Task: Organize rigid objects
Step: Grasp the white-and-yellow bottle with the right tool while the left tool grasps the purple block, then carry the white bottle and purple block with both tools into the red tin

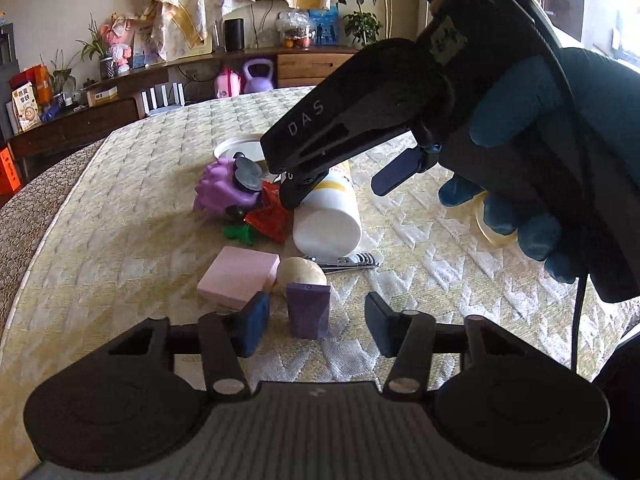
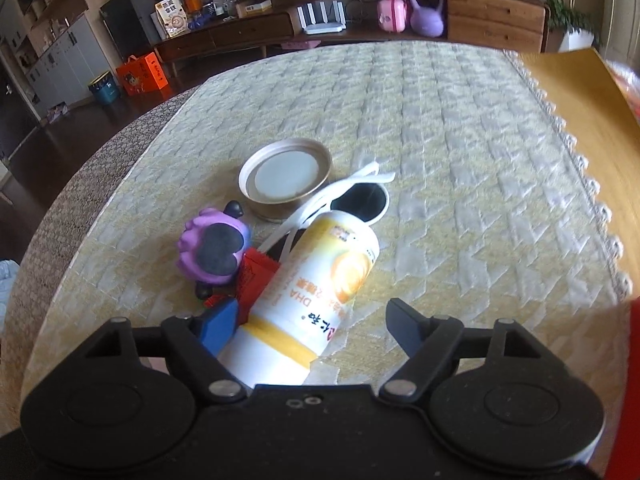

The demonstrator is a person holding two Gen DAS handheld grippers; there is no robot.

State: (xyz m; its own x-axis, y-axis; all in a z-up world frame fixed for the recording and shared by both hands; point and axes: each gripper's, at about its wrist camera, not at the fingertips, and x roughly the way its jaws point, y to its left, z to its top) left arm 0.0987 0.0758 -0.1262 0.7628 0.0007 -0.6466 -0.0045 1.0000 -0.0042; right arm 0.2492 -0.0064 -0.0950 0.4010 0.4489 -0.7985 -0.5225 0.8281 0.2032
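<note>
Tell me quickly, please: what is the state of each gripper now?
Left gripper: open, the small purple block stands between its fingers, not yet gripped.
Right gripper: open around the white and yellow bottle, not yet clamped.

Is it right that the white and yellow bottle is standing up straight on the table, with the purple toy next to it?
Not quite. The white and yellow bottle is lying on its side on the table, not standing up; the right wrist view shows this. The purple toy is indeed next to it.
</note>
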